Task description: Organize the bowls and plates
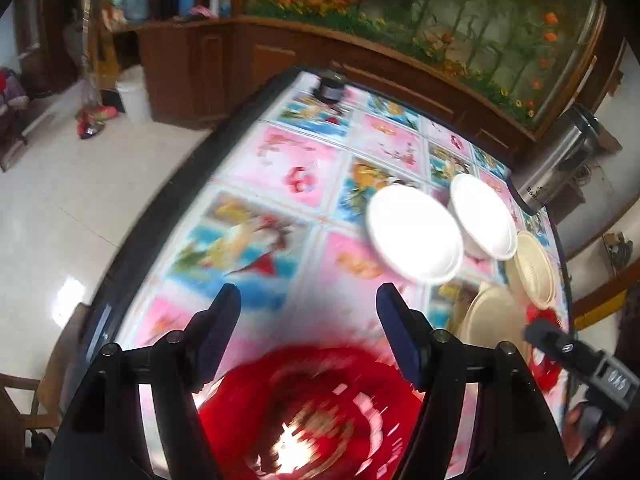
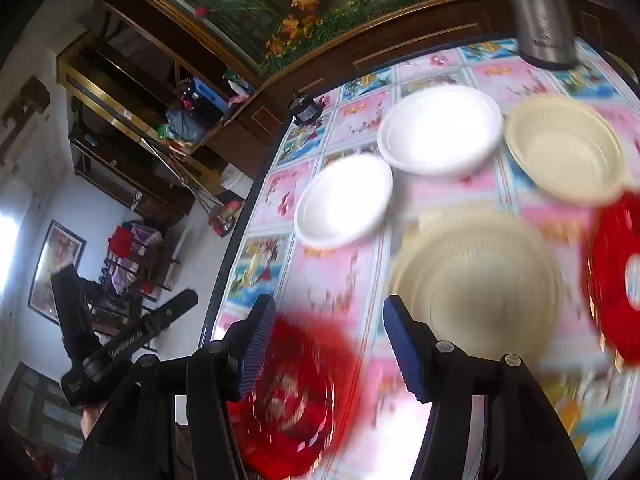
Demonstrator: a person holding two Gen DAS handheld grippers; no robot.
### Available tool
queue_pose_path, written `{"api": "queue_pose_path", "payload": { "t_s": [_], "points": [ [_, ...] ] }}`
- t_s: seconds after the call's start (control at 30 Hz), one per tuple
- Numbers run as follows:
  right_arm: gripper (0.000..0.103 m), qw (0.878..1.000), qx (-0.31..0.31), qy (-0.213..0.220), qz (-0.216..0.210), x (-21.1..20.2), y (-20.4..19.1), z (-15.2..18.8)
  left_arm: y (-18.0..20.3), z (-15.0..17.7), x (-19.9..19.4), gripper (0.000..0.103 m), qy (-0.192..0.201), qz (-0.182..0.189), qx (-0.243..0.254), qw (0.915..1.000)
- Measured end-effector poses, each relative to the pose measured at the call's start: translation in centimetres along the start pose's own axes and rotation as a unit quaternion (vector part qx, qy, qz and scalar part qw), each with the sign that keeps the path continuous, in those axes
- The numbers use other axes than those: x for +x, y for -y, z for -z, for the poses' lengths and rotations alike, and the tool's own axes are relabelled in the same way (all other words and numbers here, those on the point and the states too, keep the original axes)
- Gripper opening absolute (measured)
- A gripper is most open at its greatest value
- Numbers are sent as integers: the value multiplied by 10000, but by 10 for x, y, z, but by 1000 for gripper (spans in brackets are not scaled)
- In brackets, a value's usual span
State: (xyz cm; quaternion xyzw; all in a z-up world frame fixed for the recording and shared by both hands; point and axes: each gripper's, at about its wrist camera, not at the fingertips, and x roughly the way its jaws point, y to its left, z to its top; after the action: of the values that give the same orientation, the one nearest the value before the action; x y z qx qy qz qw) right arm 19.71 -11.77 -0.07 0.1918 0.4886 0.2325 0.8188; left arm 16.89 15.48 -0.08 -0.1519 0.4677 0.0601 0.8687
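A red plate (image 1: 312, 412) lies blurred on the flowered tablecloth, just below my left gripper (image 1: 309, 300), which is open with nothing between its blue pads. The same red plate (image 2: 304, 400) sits under my right gripper (image 2: 329, 312), also open and holding nothing. Ahead lie two white plates (image 2: 344, 200) (image 2: 440, 128), a cream ribbed bowl (image 2: 476, 276) and a cream plate (image 2: 560, 148). A second red plate (image 2: 616, 276) rests at the right edge. The left wrist view shows the white plates (image 1: 414, 236) and cream dishes (image 1: 536, 272) at its right.
A steel kettle (image 2: 540, 12) stands at the table's far right corner, and a small dark jar (image 2: 306, 110) at the far left corner. The table's dark edge (image 1: 168, 208) drops to a tiled floor. A wooden cabinet (image 1: 224, 60) with flowers runs behind.
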Motion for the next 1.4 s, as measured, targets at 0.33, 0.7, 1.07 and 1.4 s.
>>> {"api": "queue_pose_path", "payload": {
  "t_s": [0.33, 0.7, 1.07, 1.4],
  "points": [
    [59, 9966, 363, -598, 440, 97, 24, -83, 57, -44, 108, 70, -802, -248, 348, 9959],
    [11, 9897, 543, -948, 926, 142, 48, -85, 58, -47, 156, 23, -1324, -218, 219, 9907],
    [10, 9940, 182, -777, 751, 114, 17, -64, 50, -29, 101, 11, -1003, -168, 313, 9943],
    [10, 9970, -383, -427, 518, 45, -44, -5, 20, 19, 6, 11, -446, -44, 252, 9987]
  ]
}}
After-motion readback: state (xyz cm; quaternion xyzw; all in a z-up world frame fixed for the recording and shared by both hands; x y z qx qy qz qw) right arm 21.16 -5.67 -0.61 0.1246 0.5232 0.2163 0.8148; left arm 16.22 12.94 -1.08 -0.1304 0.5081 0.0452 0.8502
